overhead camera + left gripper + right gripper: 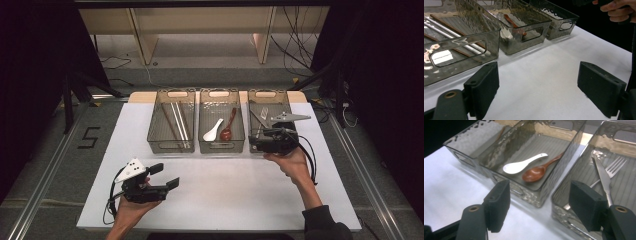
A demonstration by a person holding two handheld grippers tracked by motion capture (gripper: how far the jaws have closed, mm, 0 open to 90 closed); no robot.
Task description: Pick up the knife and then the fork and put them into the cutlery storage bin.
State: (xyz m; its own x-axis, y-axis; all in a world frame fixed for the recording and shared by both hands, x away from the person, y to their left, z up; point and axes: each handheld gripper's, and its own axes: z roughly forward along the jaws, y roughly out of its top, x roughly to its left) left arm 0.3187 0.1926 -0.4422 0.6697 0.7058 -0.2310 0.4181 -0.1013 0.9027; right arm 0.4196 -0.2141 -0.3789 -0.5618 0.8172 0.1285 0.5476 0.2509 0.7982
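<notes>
A white-topped bench [220,190] carries three smoked clear plastic bins in a row at its far edge. The left bin [171,127] holds long chopsticks [177,122]; the middle bin [221,126] holds a white ceramic soup spoon [524,165] just beside a reddish-brown wooden spoon [536,172]; the right bin [268,107] holds a steel knife [604,178] and fork [615,167]. Your right hand-held gripper [260,142] hovers at the right bin's near wall, jaws apart, nothing between them. Your left hand-held gripper [167,177] rests near the bench's front left, jaws wide apart and empty.
</notes>
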